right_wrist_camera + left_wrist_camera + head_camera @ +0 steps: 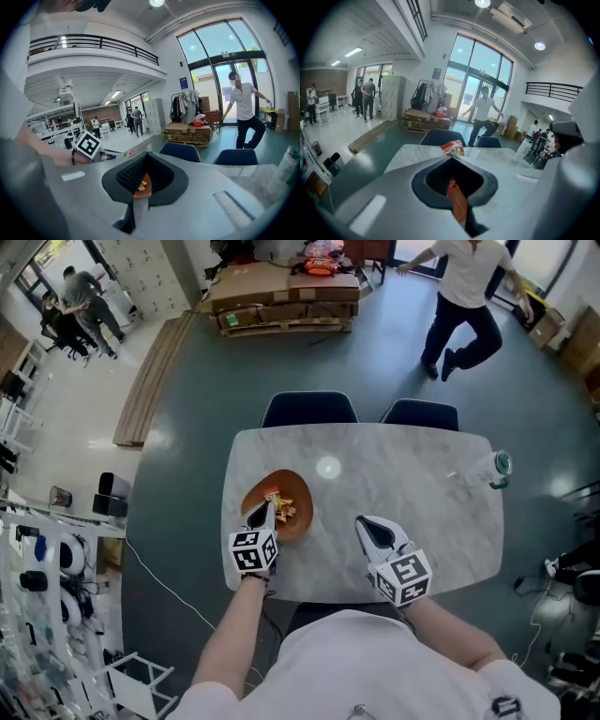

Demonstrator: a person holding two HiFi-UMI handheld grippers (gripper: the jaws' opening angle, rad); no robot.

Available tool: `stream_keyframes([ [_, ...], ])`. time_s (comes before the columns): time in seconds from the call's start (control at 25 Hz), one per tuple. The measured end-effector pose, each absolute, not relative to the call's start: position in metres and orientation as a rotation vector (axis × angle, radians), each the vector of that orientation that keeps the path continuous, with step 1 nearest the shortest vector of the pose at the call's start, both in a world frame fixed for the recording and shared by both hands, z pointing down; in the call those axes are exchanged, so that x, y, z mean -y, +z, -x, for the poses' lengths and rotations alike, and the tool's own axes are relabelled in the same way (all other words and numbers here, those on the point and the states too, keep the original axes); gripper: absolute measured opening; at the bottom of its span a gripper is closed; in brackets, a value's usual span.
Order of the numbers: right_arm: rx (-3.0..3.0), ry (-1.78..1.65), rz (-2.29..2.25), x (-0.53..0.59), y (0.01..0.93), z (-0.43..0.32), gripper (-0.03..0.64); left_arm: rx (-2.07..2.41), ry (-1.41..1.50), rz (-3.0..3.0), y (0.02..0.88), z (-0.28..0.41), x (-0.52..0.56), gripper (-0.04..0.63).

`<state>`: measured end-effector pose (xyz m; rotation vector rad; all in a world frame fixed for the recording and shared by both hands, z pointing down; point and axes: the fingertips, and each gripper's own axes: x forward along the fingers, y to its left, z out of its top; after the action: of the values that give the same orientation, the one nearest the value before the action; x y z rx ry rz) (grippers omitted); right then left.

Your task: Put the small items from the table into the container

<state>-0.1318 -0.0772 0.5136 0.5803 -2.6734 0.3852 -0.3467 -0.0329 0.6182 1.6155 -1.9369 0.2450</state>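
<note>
While the left gripper (267, 509) hangs over the bowl (293, 481), its jaws are clamped tip to tip on a red packet (453, 148), which projects past the tips; the bowl sits on the table (422, 493) near the left front edge and already holds several small items. The right gripper (365, 525) is held above the table, apart from the bowl, jaws together with nothing between them.

Hazards, as judged from this position:

- The packet appears gripped only at the jaw tips; a tilt or jolt of the gripper may let it slip before release is intended.
- Release from too high, or off toward the near rim, may land the packet on the table, or bounce it out over the items already inside.
- A low pass of the jaws may strike the rim and shift or tip the bowl; nothing steadies it.
- The bottle (495, 470) stands well apart at the far right; obstruction from it is unlikely.
</note>
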Motion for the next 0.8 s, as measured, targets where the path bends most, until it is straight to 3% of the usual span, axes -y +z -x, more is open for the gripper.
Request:
stream_keyframes([
  [0.48, 2.583, 0.426, -0.734, 0.087, 0.533, 0.101, 0.028, 1.624, 0.589, -1.449, 0.801, 0.344, 0.055, 0.006],
  [0.8, 2.551, 0.434, -0.819, 0.090, 0.533, 0.074, 0.028, 1.522, 0.579, -1.363, 0.844, 0.333, 0.041, 0.030],
])
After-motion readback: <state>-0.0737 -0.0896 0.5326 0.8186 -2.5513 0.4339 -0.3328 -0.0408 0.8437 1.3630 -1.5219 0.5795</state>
